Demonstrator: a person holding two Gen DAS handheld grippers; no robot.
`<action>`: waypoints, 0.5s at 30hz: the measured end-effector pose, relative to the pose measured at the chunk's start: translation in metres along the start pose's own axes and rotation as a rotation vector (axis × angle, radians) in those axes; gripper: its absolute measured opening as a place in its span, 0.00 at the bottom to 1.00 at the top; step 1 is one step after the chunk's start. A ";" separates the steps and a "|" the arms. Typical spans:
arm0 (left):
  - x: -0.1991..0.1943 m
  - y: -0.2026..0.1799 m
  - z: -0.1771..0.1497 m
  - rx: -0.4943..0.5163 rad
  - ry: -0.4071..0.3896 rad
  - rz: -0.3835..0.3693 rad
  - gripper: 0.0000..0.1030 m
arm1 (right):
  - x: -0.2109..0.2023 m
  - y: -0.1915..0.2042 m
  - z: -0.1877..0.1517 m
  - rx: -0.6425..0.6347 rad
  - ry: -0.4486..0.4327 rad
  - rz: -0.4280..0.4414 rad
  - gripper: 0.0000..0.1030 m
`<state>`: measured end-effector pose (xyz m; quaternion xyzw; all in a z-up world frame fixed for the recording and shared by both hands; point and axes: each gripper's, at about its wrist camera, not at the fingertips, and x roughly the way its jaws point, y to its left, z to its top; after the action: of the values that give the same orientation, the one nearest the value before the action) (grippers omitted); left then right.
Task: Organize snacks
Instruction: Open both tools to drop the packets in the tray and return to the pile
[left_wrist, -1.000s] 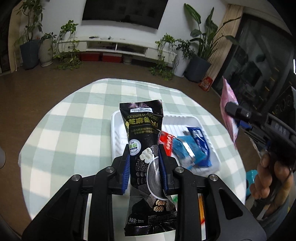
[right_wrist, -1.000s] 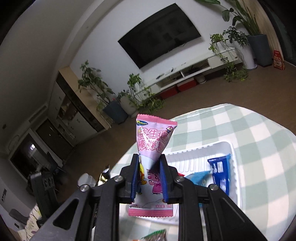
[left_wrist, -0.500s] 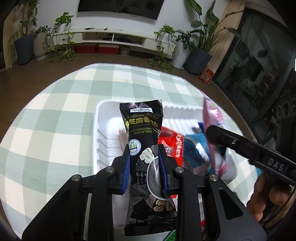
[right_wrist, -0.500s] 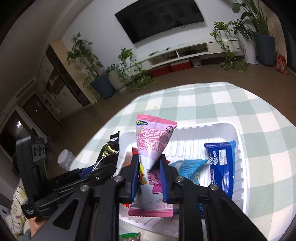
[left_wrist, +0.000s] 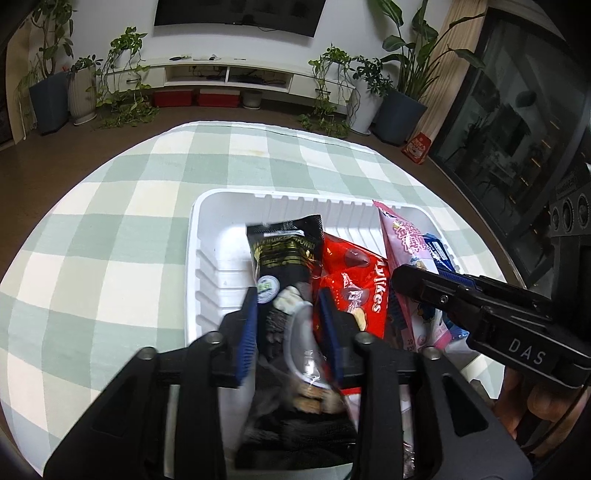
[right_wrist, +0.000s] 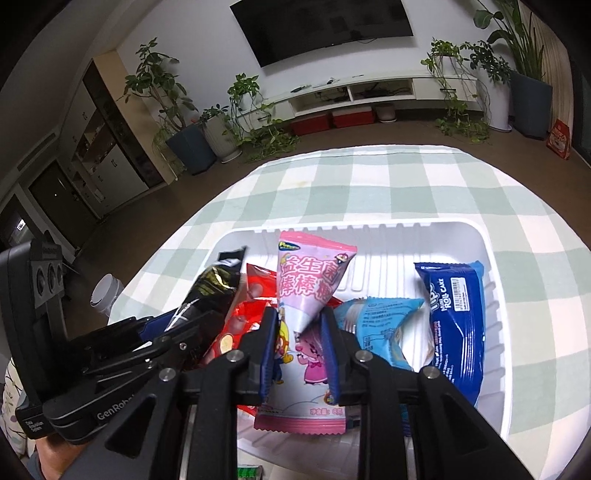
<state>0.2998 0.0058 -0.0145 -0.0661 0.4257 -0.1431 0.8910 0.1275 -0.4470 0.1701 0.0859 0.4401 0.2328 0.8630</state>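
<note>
Left claw (left_wrist: 286, 317) is pinching the black sesame pouch (left_wrist: 282, 258) around its middle, blue pads pressing both sides, pouch pointing toward 12 o'clock over the white tray (left_wrist: 221, 199); its lower end looks blurred, so whether it is resting on the tray floor cannot be told. Right claw (right_wrist: 298, 336) is gripping the pink candy bag (right_wrist: 310, 284) at the waist, bag standing upright with its top fanning toward 12, hanging over the tray middle. Working outward: red snack packet (left_wrist: 351, 273) is lying just at 3 o'clock of the black pouch and partly under both held bags; light blue packet (right_wrist: 380, 325) is sitting at 3 o'clock of the pink bag, dark blue roll cake pack (right_wrist: 454, 317) further at 3 against the tray wall. Tray is sitting on the green-checked bench (right_wrist: 406, 184). Judging the step as dropping both bags into the tray: the left side is showing bare floor at about 10 o'clock of the black pouch, so that seems the better spot for it, laid flat rather than stacked on the red one. The two claws are crowding each other near the tray centre, so releasing one at a time looks safer, low, so the slippery film bags are not sliding over the rim.
</note>
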 end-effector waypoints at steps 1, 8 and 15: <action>-0.001 -0.001 0.000 0.001 -0.003 0.000 0.46 | 0.000 0.000 0.000 -0.002 0.002 -0.003 0.26; -0.003 -0.004 0.000 0.003 -0.007 0.001 0.54 | 0.001 0.001 -0.001 -0.010 0.005 -0.021 0.45; -0.015 -0.003 0.000 -0.003 -0.032 -0.001 0.62 | -0.006 -0.004 0.000 0.007 -0.016 -0.033 0.61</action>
<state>0.2906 0.0078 -0.0031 -0.0700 0.4118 -0.1418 0.8974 0.1257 -0.4530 0.1731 0.0838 0.4354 0.2162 0.8699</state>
